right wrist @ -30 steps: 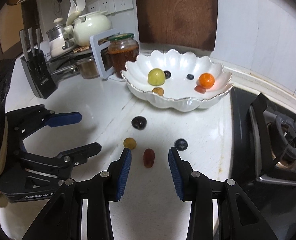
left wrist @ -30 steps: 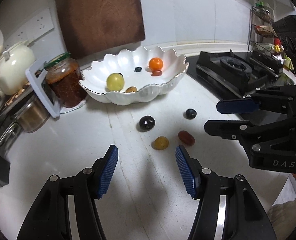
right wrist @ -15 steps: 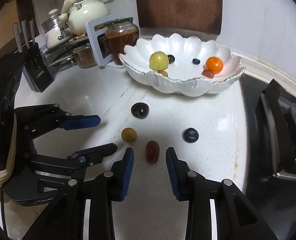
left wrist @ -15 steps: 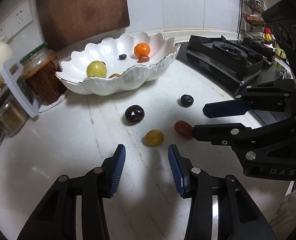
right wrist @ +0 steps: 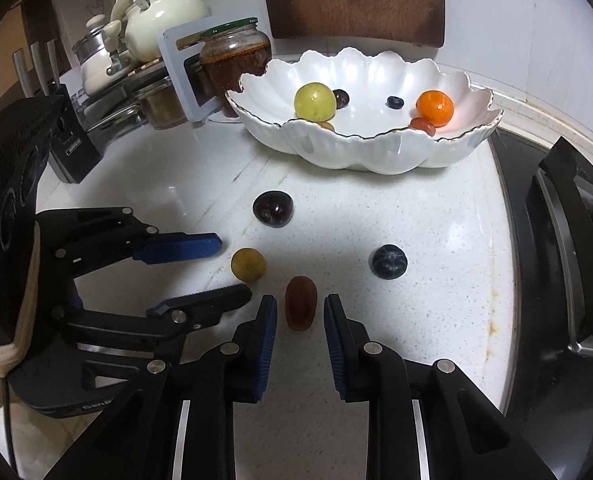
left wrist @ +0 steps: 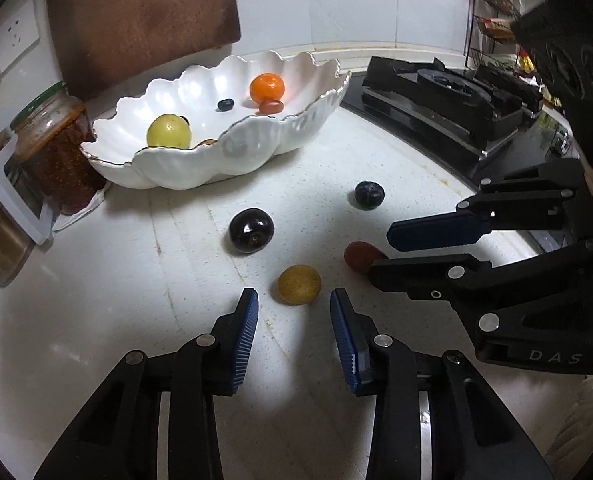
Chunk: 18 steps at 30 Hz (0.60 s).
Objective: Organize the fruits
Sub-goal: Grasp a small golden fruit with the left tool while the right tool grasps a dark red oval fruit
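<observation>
Both grippers closed in: our right gripper (right wrist: 300, 312), jaws apart, straddles red grape (right wrist: 301, 306), long axis along fingers; left gripper (left wrist: 294, 314) gapes at yellow fruit (left wrist: 299, 284).

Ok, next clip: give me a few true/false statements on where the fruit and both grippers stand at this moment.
1. Four fruits lie loose on the counter. True.
2. The left gripper is shut on the yellow fruit. False: its fingers are open on either side of it.
3. The right gripper is open around the red fruit. True.
4. The white bowl is empty. False: it holds several fruits, among them an orange one.
</observation>
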Motion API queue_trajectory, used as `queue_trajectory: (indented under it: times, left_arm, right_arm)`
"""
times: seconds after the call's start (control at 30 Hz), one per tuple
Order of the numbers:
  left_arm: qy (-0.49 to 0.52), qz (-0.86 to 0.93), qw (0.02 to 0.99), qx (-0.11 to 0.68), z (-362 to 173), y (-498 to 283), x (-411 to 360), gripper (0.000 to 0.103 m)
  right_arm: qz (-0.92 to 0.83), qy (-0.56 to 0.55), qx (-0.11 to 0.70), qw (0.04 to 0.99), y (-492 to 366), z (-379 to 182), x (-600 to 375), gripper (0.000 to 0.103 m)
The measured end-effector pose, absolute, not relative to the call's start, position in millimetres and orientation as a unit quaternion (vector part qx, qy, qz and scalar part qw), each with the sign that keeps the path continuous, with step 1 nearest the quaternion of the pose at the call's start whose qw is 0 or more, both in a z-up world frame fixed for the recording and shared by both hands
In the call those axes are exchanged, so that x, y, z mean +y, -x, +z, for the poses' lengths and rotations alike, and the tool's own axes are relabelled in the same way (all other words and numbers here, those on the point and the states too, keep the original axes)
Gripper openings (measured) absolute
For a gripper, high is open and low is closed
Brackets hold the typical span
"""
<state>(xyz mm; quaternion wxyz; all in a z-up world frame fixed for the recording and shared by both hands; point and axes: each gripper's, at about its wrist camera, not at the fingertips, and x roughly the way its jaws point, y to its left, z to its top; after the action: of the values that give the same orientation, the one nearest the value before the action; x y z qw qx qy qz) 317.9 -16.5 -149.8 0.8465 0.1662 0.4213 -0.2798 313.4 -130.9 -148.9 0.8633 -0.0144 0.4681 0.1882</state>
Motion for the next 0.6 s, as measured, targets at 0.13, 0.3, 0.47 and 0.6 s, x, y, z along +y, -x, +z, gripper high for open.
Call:
queue_trajectory:
  times: [0.13, 0.3, 0.47, 0.6]
  left_arm:
    - [-0.166, -0.284, 0.844, 0.424, -152.4, -319.5, -18.9, 0.034]
    - [-0.165, -0.282, 0.846, 0.422, -153.8, -322.1, -21.1, 0.032]
    - [-0.164, -0.278, 0.847, 0.423, -154.1, -324.7, -24.8, 0.028]
    - [-0.157, -0.274, 0.846, 0.429, -154.2, -327.9, -24.7, 0.025]
  right_arm:
    - [0.193, 0.021, 0.471, 0.86, -314.4, -151.3, -130.0, 0.024]
    - [0.197, 0.022, 0.475, 0.857, -318.9, -154.6, -130.6, 0.022]
    - [0.207, 0.006, 0.482, 0.852, -320.6, -157.8, -133.1, 0.02]
    - [0.213, -0.001, 0.484, 0.849, -320.6, -159.1, -132.9, 0.018]
